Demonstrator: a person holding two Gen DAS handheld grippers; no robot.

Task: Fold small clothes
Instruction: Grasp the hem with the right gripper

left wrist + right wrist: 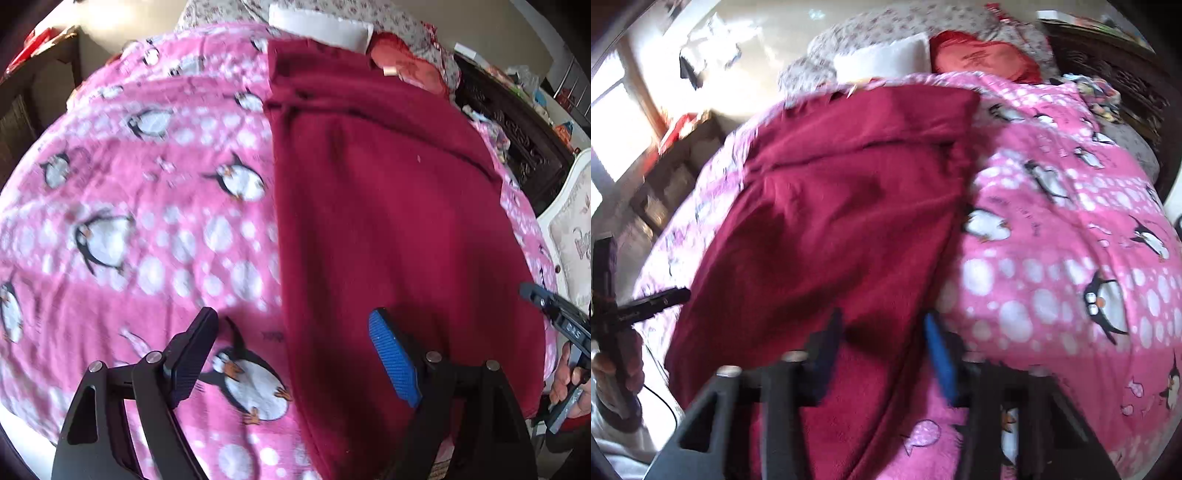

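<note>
A dark red fleece garment (388, 221) lies flat on a pink penguin-print blanket (147, 221), folded lengthwise into a long strip. My left gripper (291, 354) is open and empty, hovering over the garment's left edge near its close end. In the right wrist view the garment (831, 221) stretches away from me on the blanket (1052, 258). My right gripper (882, 354) is open, low over the garment's near right edge; its fingers hold nothing. The right gripper also shows at the left wrist view's right edge (554, 317), and the left gripper shows at the right wrist view's left edge (646, 299).
A white pillow (321, 27) and a red cushion (406, 62) lie at the far end of the bed. A dark carved wooden headboard (517, 136) stands to the right. Shelves and a bright window (624, 122) are to the left.
</note>
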